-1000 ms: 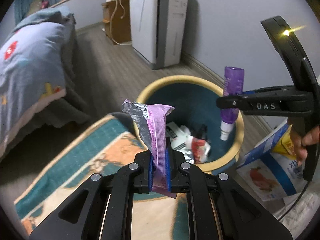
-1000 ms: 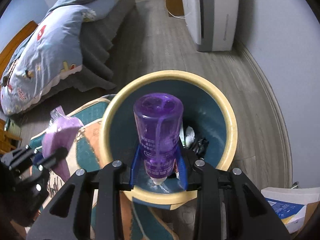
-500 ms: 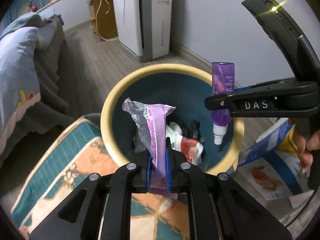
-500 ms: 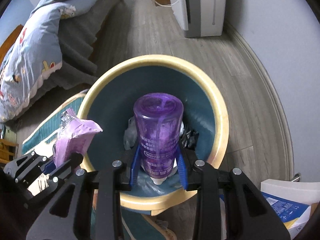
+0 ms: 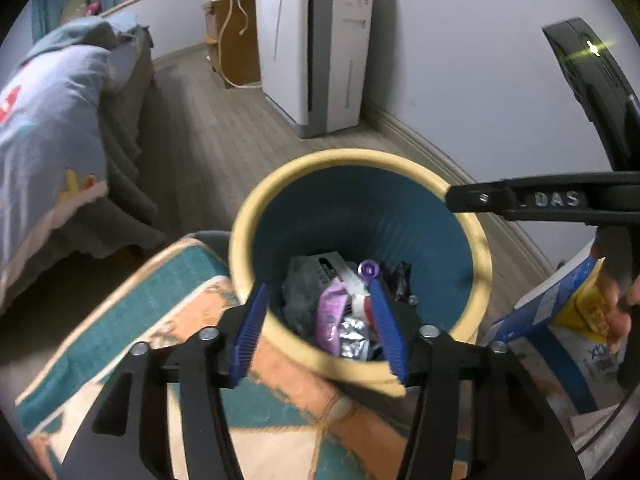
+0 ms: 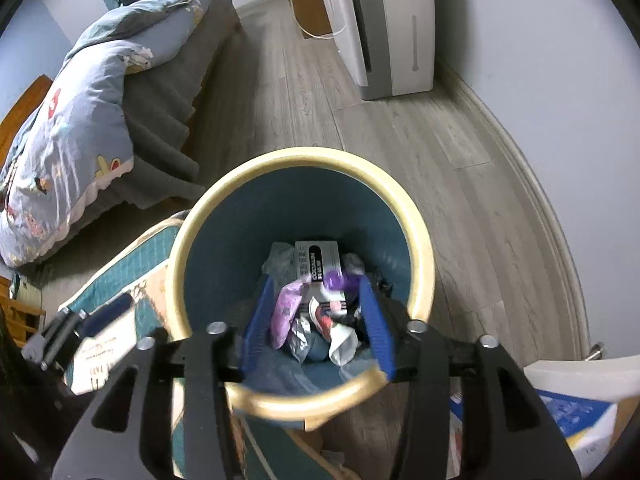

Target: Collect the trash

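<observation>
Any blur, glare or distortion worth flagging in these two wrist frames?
Left wrist: fisheye bends the baseboard; a light on the right gripper flares into a streak; bed slightly smeared. Right wrist: near rim of the bin motion-blurred; trash inside dim but readable.

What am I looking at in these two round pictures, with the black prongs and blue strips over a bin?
No robot here: a person carries a hand-held two-finger gripper in each hand, each with a wide-angle camera looking along its fingers. One picture is from the left gripper, the other from the right gripper; the blue strips are their rubber pads. In the left view, the black bar marked DAS is the right gripper seen from the side. Both hang over a trash bin with a yellow rim, standing on the floor beside a patterned rug. Their jaws are opening and hold nothing. The pink wrapper and purple bottle lie inside the bin with other rubbish.
</observation>
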`<state>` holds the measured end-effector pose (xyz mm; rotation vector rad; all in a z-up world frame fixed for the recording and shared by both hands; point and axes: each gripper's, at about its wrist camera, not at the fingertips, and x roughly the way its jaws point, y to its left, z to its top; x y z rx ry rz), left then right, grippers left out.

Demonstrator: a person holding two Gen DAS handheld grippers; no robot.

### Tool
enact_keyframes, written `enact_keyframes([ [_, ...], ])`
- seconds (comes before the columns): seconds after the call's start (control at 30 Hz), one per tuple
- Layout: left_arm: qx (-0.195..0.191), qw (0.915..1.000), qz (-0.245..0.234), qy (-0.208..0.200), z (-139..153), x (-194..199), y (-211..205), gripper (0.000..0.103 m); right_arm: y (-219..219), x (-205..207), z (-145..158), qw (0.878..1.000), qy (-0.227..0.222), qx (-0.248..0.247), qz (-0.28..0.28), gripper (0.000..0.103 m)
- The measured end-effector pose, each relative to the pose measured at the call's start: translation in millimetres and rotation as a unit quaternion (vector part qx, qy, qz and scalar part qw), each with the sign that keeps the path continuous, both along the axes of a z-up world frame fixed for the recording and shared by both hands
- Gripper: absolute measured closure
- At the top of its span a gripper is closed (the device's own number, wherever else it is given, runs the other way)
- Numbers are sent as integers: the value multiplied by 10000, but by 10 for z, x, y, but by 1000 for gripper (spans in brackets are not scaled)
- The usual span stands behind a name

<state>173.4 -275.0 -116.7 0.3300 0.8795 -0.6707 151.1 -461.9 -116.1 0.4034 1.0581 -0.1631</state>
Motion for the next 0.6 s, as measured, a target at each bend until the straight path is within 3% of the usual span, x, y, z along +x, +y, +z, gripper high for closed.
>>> enact_keyframes([
  [0.1,22,9999,73,-150,231,-121,158,21,33,-198,206,9999,-161,-18,-41,36],
  [0.2,-83,9995,207,-212,417,-239,287,8,94,-450,396,9992,-381,-60,-124,16],
  [0.33,-50,9987,369,-343,639,-484,413,5,200,-720,539,9985,-507,-169,-130,6],
  [0.5,170,9979,466,-424,761,-773,532,5,349,-1013,661,9973,-601,-412,-55,6],
  [0.6,112,9974,603,-378,826,-886,580,5,384,-1161,725,9961,-609,-627,-133,6],
])
